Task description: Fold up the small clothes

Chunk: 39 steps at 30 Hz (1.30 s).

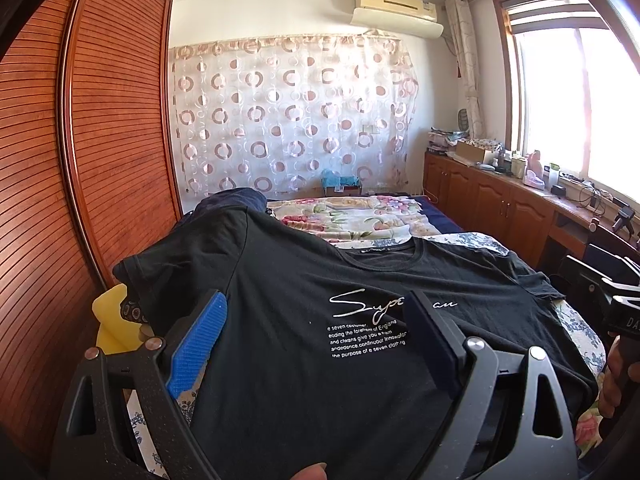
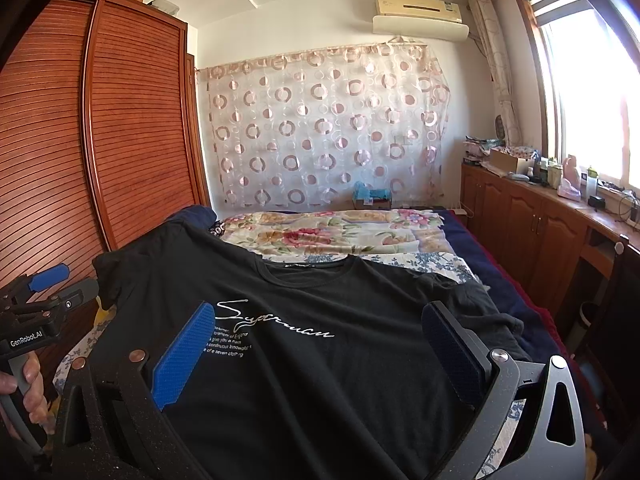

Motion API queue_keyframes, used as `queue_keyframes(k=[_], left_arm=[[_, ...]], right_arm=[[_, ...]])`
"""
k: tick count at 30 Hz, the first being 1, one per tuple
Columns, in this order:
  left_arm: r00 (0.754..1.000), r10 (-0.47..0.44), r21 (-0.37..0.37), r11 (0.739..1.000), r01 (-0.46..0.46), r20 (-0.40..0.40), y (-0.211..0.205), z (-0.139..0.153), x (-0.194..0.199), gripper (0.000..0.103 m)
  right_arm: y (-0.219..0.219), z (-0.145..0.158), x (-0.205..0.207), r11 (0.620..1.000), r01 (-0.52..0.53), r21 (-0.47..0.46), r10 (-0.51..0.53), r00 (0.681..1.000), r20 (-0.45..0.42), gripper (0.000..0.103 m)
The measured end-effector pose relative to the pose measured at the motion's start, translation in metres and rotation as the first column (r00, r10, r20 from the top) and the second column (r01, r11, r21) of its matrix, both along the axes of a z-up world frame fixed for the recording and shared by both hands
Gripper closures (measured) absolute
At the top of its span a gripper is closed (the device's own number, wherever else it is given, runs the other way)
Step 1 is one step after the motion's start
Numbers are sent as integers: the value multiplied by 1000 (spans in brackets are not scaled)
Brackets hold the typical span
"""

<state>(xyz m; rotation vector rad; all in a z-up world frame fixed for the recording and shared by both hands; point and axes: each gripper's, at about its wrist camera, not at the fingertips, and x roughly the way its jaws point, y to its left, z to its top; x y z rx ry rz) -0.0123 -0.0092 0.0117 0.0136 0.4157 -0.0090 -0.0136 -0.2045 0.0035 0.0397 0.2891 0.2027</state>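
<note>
A black T-shirt (image 1: 320,360) lay spread front-up on the bed (image 1: 360,220), its round neckline at the far side from both tongs and its body reaching under them. White script across the chest read roughly "Supreman", part of it hidden behind a finger in the left wrist view. Below it ran small white lines, partly legible: "e seven costumer", "the forefront of England", "give you a fram", "continuour innowofor", "the purpose of e seven clothing".

The left tongs (image 1: 320,332) stood wide open above the shirt's chest, one blue ribbed pad (image 1: 196,344) to the left of the print and the dark finger over its right end, nothing between them. The right tongs (image 2: 324,348) likewise gaped wide above the shirt, empty, the script lying between their pads.

In the right wrist view the left tool's body showed to the left of the right tongs, gripped by a hand (image 2: 28,384), and bore the label "GenRobot.AI".

Beyond the shirt lay a floral quilt (image 2: 328,236). Farther off hung a circle-patterned curtain (image 2: 328,128), with a louvred wooden wardrobe (image 2: 100,128) to the left.
</note>
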Motion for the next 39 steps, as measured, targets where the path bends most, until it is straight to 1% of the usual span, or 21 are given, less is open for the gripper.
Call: queue_keyframes(k=[39], left_arm=[[1000,-8,9,1000,8,19,-3,8,-3,12]], right_arm=[[0,1,-2,1000,-6,8,6,1000,6,0]])
